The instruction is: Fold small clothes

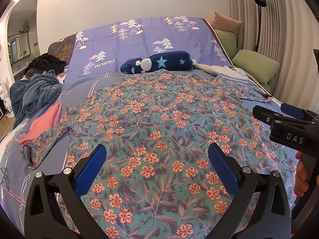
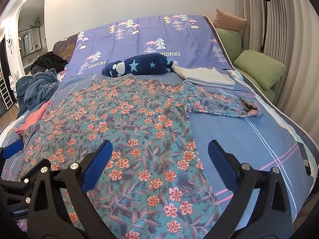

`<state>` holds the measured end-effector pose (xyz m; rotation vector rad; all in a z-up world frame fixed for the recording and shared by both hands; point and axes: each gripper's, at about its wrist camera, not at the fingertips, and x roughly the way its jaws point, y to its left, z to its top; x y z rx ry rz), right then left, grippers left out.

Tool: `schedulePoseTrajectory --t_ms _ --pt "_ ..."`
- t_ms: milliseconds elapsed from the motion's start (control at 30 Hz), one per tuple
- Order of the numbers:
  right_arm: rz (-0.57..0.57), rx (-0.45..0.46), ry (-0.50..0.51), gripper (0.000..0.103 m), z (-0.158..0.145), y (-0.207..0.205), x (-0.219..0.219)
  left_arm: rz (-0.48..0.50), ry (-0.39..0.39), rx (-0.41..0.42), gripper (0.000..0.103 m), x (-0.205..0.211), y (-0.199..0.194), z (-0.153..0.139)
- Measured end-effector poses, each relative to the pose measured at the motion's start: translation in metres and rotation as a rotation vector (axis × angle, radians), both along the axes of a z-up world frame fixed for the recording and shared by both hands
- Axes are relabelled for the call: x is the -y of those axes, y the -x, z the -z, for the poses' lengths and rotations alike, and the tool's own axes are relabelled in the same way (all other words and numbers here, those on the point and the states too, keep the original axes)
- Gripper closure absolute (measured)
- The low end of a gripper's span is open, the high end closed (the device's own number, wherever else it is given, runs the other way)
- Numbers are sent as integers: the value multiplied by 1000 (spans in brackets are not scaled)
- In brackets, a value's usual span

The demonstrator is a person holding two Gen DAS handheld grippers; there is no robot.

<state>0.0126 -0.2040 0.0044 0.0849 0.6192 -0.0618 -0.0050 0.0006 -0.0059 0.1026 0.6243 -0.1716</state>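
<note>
A teal long-sleeved shirt with orange flowers [image 1: 159, 123] lies spread flat on the bed, both sleeves out to the sides; it also shows in the right wrist view [image 2: 127, 123]. My left gripper [image 1: 157, 153] is open and empty above the shirt's lower middle. My right gripper [image 2: 159, 149] is open and empty above the shirt's lower right edge; it also shows at the right of the left wrist view [image 1: 279, 115]. The right sleeve [image 2: 223, 103] lies stretched out on the blue sheet.
A dark blue star-patterned bundle [image 1: 157, 61] and folded white cloth [image 2: 207, 75] lie beyond the shirt. Folded pink cloth [image 1: 43, 123] and a blue blanket [image 1: 33, 95] lie at left. Green pillows [image 1: 255, 65] and a floor lamp [image 1: 260, 0] stand at right.
</note>
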Motion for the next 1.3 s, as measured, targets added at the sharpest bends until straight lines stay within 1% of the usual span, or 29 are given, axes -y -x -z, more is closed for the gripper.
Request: schedulePoseTrajectory --t_ms 233,400,467,1300 --pt "8 -11 -4 5 3 -1 0 4 3 -8 1 -1 0 4" --pt "12 -22 -8 5 5 -2 1 -2 46 -37 1 -7 -2 6" --pt "13 -25 -7 5 5 -2 1 -5 53 -40 1 -9 -2 7" --pt "12 -39 -1 5 8 -3 -3 -5 35 -35 1 -11 -1 11"
